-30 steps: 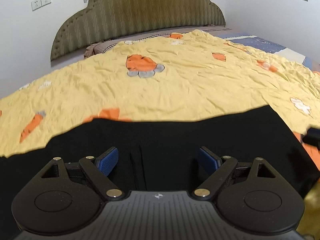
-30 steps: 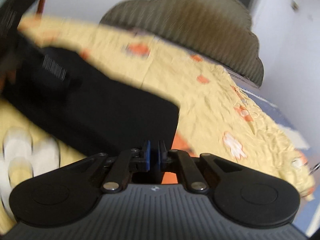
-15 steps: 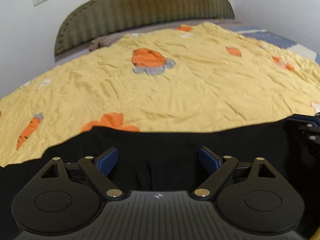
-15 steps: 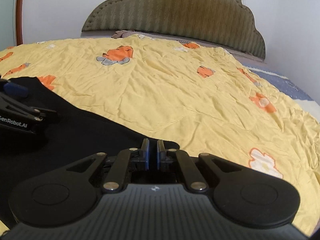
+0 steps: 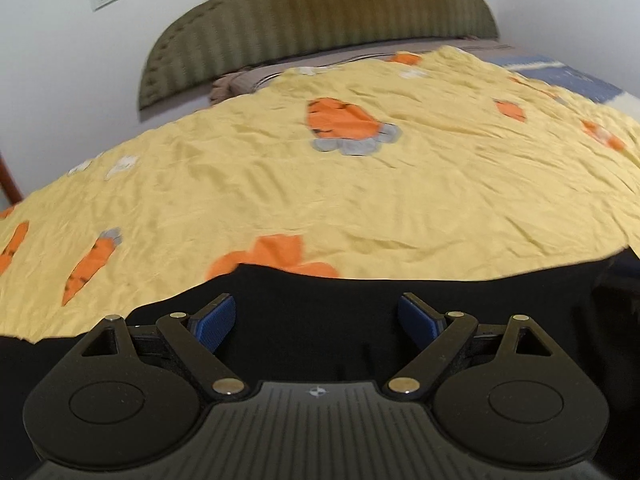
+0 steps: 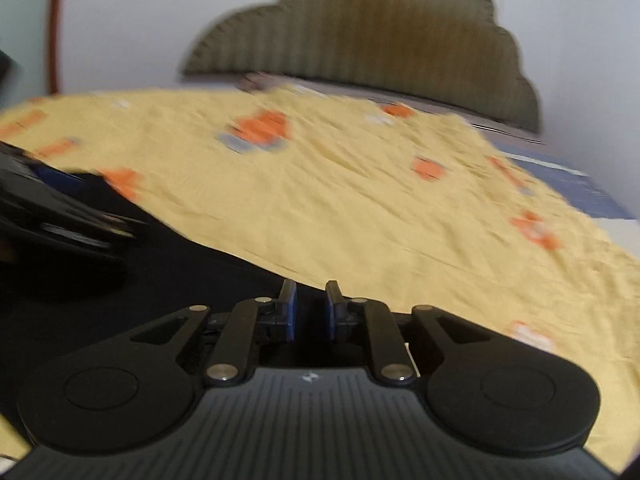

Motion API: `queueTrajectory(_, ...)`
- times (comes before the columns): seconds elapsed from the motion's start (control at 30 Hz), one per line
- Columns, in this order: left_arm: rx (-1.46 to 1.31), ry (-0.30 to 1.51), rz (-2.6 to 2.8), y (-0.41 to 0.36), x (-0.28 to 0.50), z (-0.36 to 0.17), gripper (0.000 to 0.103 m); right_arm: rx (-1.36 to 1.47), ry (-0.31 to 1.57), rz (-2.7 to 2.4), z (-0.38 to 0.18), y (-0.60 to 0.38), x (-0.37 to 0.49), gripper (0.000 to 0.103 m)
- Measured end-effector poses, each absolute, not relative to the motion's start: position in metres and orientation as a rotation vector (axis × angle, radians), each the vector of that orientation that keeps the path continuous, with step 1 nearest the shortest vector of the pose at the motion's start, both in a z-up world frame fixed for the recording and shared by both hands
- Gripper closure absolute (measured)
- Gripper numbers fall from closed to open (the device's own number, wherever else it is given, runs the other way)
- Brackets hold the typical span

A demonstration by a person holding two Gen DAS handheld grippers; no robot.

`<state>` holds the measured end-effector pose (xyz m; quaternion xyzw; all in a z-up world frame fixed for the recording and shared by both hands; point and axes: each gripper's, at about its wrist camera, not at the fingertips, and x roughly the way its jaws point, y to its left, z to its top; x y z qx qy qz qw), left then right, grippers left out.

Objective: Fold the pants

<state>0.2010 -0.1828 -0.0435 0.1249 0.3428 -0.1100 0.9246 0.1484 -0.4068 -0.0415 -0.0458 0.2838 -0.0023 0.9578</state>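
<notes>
Black pants lie flat on the yellow carrot-print bedspread, filling the near part of both views. My left gripper is open wide just above the dark cloth, with nothing between its blue pads. My right gripper has its jaws a small gap apart over the pants' far edge; nothing shows between them. The left gripper also shows, blurred, at the left of the right wrist view.
A green padded headboard and white walls stand at the far end of the bed. A brown crumpled cloth lies near the headboard. A blue-and-white sheet shows at the bed's right side.
My right gripper's jaws, shut before, have parted slightly. The right gripper has shifted left along the pants' edge. My left gripper stays open and has moved a little over the cloth.
</notes>
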Motion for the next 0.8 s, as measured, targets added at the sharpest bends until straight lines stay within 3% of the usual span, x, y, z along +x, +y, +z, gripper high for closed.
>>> queueTrajectory(0.1, 0.241, 0.764, -0.242, -0.177, 0.210, -0.052, 0.014, -0.089, 0.580, 0.094, -0.040, -0.383, 0.153, 0.089)
queueTrajectory(0.23, 0.279, 0.727, -0.252, -0.178, 0.205, -0.048, 0.014, -0.162, 0.641, 0.103, -0.061, -0.361, 0.172, 0.089)
queueTrajectory(0.4, 0.267, 0.626, -0.182, -0.147, 0.209, -0.027, 0.014, -0.141, 0.618, 0.089, -0.048, -0.359, 0.167, 0.088)
queueTrajectory(0.6, 0.145, 0.726, -0.111, -0.091, 0.235, -0.035, 0.014, -0.118, 0.594, 0.255, -0.036, -0.323, 0.166, 0.088)
queueTrajectory(0.8, 0.169, 0.749, -0.127, -0.094, 0.240, -0.053, 0.012, -0.213, 0.629, 0.302, -0.057, -0.280, 0.189, 0.087)
